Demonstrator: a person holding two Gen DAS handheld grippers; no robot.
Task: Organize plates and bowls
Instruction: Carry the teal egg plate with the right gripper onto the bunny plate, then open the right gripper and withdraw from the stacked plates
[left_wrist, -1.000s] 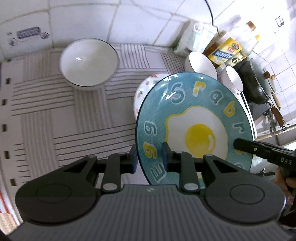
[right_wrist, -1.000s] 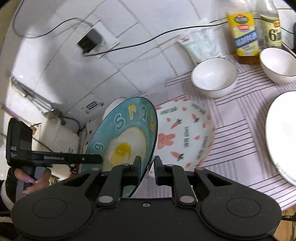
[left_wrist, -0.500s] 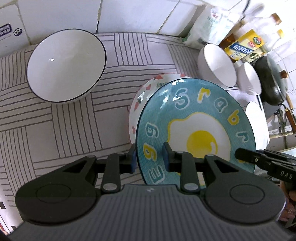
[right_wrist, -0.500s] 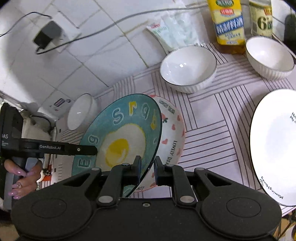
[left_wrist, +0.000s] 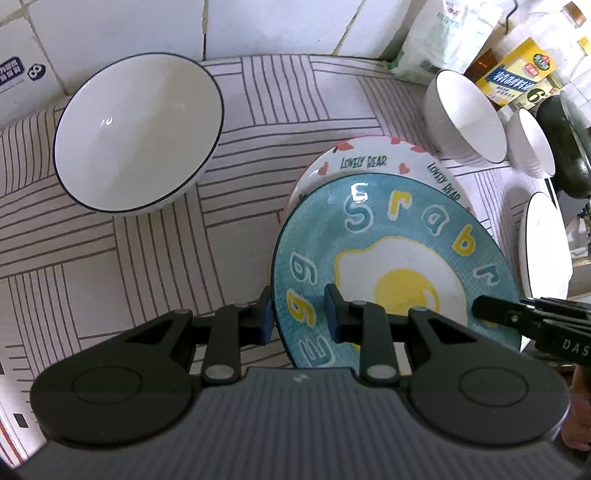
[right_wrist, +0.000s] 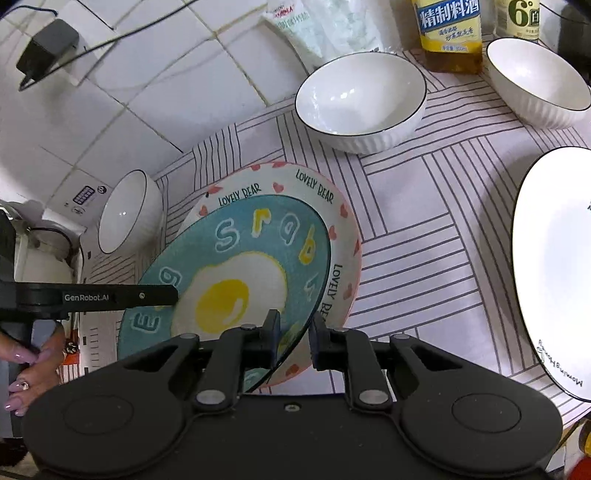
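While both sets of fingers straddle its rim, the blue egg plate (left_wrist: 391, 258) hangs tilted over the heart-rimmed plate (right_wrist: 321, 206).
Left gripper (left_wrist: 299, 314) clamps the plate's near-left edge; right gripper's (right_wrist: 293, 338) jaws are opening around the opposite edge, contact unclear. Beyond, on the striped table (left_wrist: 110, 266), stand a white bowl (left_wrist: 136, 129), two more bowls (right_wrist: 360, 99), a white plate (right_wrist: 554, 266) and bottles (right_wrist: 448, 33).

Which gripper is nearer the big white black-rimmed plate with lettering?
Right. The right gripper, jaws opening on the blue egg-print plate at one rim, sits beside the white plate; the left gripper grips the blue plate's opposite rim, farther away.
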